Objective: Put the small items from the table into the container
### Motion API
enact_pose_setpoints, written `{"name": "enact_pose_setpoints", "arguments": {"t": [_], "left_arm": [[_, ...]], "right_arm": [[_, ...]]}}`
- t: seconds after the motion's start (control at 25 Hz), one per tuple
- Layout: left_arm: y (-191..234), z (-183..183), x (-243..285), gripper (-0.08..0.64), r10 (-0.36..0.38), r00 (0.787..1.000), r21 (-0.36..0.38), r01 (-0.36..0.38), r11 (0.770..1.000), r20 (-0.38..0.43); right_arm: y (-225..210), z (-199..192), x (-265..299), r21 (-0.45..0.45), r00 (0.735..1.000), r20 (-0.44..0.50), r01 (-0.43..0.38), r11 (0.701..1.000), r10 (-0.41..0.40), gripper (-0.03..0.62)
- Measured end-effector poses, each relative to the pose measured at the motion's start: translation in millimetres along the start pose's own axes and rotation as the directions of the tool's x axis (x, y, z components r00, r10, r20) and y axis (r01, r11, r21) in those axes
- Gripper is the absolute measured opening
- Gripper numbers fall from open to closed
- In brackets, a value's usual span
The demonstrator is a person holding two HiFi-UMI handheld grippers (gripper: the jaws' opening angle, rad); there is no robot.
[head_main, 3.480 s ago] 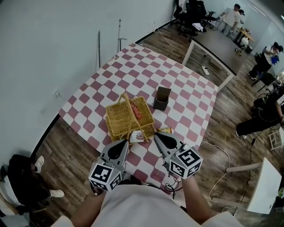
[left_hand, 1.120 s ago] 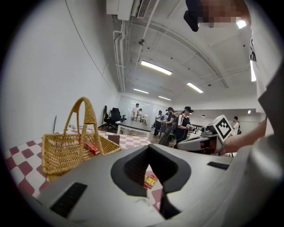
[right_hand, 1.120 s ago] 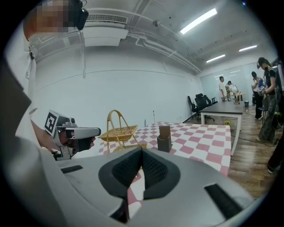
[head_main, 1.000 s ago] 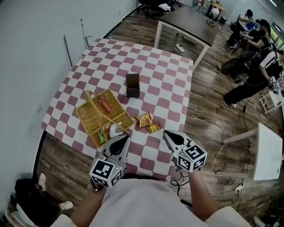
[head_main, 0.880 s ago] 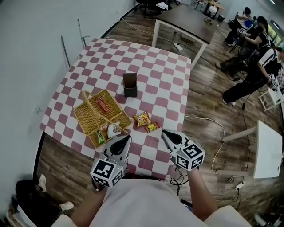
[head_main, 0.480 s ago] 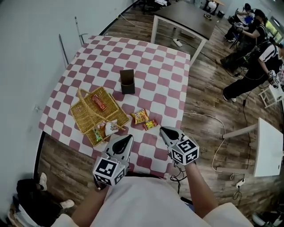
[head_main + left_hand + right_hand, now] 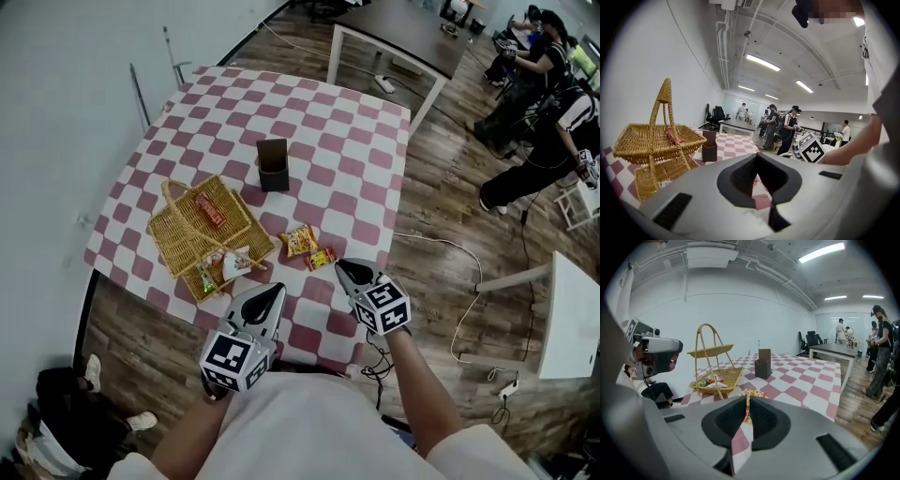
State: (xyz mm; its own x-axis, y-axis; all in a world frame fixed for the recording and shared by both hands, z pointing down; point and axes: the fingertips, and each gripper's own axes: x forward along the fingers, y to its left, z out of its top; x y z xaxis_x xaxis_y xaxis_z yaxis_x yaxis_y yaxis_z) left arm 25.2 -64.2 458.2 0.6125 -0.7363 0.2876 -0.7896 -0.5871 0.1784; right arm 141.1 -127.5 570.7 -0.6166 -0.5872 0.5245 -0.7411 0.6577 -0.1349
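Observation:
Two small snack packets lie on the checkered table (image 7: pixel 366 178): an orange one (image 7: pixel 300 240) and a smaller one (image 7: pixel 322 258). The wicker two-tier basket (image 7: pixel 192 246) stands left of them, with a red packet (image 7: pixel 209 208) on its upper tier and a white packet (image 7: pixel 234 264) and a green packet (image 7: pixel 207 278) below. My right gripper (image 7: pixel 345 268) hovers just in front of the smaller packet. Its jaws are opening to a narrow slit with nothing between them, and the orange packet (image 7: pixel 751 393) shows just beyond the tips (image 7: pixel 746 399). My left gripper (image 7: pixel 272 290) is shut and empty near the basket (image 7: pixel 656 140).
A brown open box (image 7: pixel 273 164) stands behind the packets, also seen as a brown box (image 7: pixel 764 363) in the right gripper view. The table's near edge is under my grippers. Several people and another table (image 7: pixel 403 23) are at the far right.
My right gripper has sunk toward the table and come closer to the two packets. The left gripper has barely moved. Basket, box and packets lie as before.

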Motion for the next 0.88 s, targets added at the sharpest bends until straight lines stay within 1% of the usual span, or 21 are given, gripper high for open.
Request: {"name": "enact_pose_setpoints", "arguments": {"t": [0.2, 0.44, 0.48, 0.52, 0.88], "left_arm": [[-1, -2, -2, -0.011, 0.029, 1.0, -0.011, -0.029, 1.0, -0.005], [0, -7, -5, -0.011, 0.054, 0.998, -0.014, -0.054, 0.998, -0.012], [1, -7, -6, -0.011, 0.059, 0.998, -0.016, -0.059, 0.998, -0.012], [1, -8, -7, -0.011, 0.064, 0.998, -0.017, -0.064, 0.998, -0.012], [3, -9, -9, -0.011, 0.102, 0.995, -0.017, -0.103, 0.995, -0.022]], "right_arm": [[-8, -25, 16, -0.017, 0.997, -0.078, -0.009, 1.0, 0.008, 0.055], [-15, -48, 38, -0.036, 0.988, -0.156, -0.023, 0.999, 0.017, 0.113], [-15, -50, 41, -0.04, 0.986, -0.166, -0.029, 0.999, 0.022, 0.132], [-15, -52, 45, -0.044, 0.984, -0.174, -0.034, 0.998, 0.026, 0.138], [-24, -68, 62, -0.05, 0.972, -0.234, -0.049, 0.998, 0.037, 0.164]]}}
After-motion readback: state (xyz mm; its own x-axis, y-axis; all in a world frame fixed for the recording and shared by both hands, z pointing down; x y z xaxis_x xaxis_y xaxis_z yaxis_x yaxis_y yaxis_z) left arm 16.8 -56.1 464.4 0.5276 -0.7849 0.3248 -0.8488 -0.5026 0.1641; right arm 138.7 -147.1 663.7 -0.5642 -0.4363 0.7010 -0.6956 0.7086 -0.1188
